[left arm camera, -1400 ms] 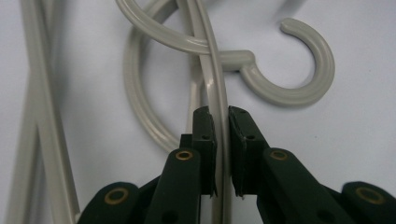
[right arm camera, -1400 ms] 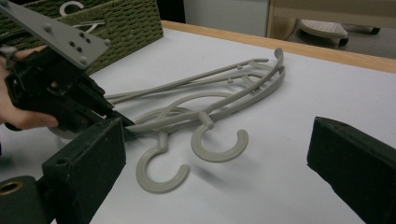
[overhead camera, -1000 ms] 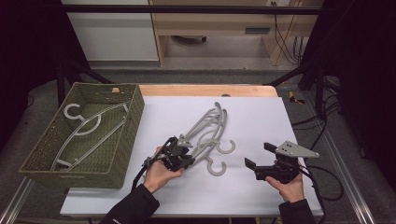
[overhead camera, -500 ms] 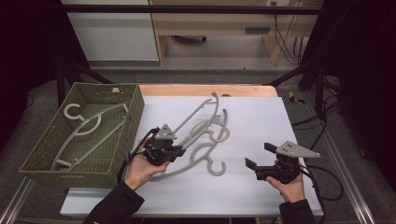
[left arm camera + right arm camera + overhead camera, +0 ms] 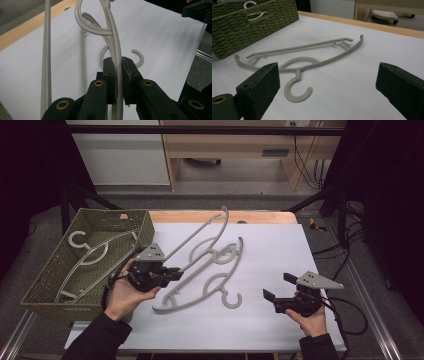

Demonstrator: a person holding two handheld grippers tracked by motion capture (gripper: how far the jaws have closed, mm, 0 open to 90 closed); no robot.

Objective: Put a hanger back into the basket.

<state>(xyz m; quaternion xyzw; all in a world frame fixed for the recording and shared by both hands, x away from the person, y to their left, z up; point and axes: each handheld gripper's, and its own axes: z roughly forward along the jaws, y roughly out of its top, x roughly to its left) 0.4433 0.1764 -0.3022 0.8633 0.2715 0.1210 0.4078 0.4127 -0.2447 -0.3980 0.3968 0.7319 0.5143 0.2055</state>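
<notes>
Evidently light, stiff, slick plastic: left gripper (image 5: 172, 273) clamps the hanger (image 5: 115, 53) by its thin arm; right gripper (image 5: 276, 287) gapes empty.

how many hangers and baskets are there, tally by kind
grey hangers: 3 (one held up by the left gripper at, one flat on the white table, one inside the basket)
green woven basket: 1
total: 4
</notes>
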